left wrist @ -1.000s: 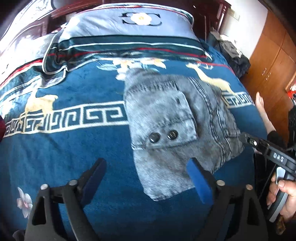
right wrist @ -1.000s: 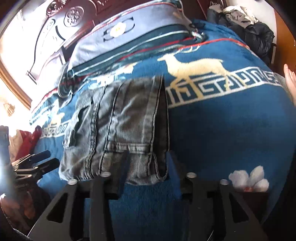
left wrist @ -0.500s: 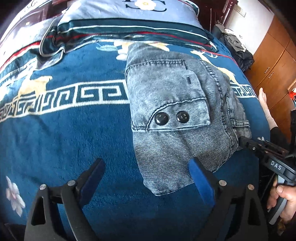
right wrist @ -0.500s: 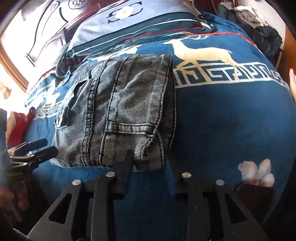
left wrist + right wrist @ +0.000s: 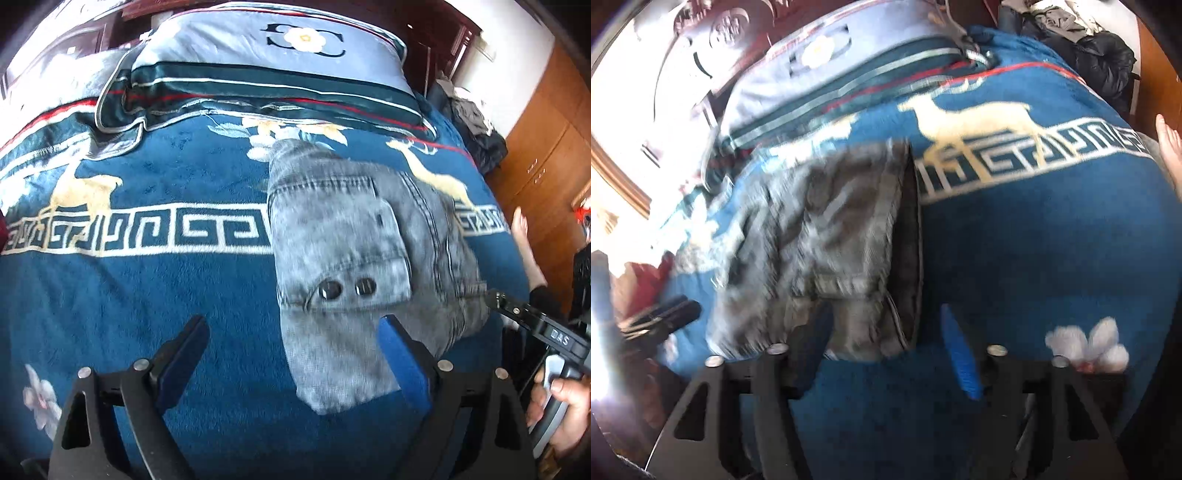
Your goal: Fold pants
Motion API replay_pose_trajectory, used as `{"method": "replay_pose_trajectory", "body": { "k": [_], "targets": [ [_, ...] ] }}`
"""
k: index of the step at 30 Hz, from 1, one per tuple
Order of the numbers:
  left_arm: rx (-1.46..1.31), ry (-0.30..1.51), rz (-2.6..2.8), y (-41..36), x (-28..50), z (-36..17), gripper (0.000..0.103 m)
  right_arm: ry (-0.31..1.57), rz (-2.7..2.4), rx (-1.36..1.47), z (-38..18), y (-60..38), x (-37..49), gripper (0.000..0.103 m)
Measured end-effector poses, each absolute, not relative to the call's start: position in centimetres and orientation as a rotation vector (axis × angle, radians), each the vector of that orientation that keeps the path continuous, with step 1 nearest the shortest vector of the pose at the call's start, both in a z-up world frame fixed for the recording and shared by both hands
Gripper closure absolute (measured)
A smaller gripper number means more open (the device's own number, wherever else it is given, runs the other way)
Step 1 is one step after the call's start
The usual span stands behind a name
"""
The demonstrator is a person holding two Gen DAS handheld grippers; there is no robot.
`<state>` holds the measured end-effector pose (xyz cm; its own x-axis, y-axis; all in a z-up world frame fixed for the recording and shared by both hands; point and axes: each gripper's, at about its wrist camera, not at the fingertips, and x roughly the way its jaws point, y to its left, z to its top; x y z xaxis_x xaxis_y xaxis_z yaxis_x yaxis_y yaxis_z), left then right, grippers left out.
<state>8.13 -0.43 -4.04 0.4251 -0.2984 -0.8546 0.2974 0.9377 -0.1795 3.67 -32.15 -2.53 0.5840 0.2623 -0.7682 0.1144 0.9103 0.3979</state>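
1. My left gripper (image 5: 291,354) is spread wide and empty; the folded grey jeans (image 5: 354,266) lie just ahead, toward its right finger.
2. My right gripper (image 5: 886,332) is also released, holding nothing, at the bundle's near right corner.
3. The fold looks finished; next I'd just back away.
4. The bundle's long axis runs away from me toward the pillow (image 5: 266,70) on the blue blanket (image 5: 147,295).
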Motion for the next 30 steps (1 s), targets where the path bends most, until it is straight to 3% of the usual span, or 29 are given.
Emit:
{"method": "replay_pose_trajectory", "body": {
  "k": [3, 15, 30],
  "targets": [
    [-0.009, 1.100, -0.361, -0.9, 9.7, -4.6, 0.009, 0.935, 0.141, 0.446, -2.0, -32.0, 4.9, 0.034],
    [-0.016, 1.150, -0.374, -2.9, 11.7, -6.7, 0.009, 1.015, 0.173, 0.532, -5.7, -33.0, 7.3, 0.032],
    [-0.029, 1.204, -0.361, -2.8, 12.8, -8.5, 0.002, 1.008, 0.235, 0.512, -6.7, -32.7, 8.7, 0.025]
  ]
}}
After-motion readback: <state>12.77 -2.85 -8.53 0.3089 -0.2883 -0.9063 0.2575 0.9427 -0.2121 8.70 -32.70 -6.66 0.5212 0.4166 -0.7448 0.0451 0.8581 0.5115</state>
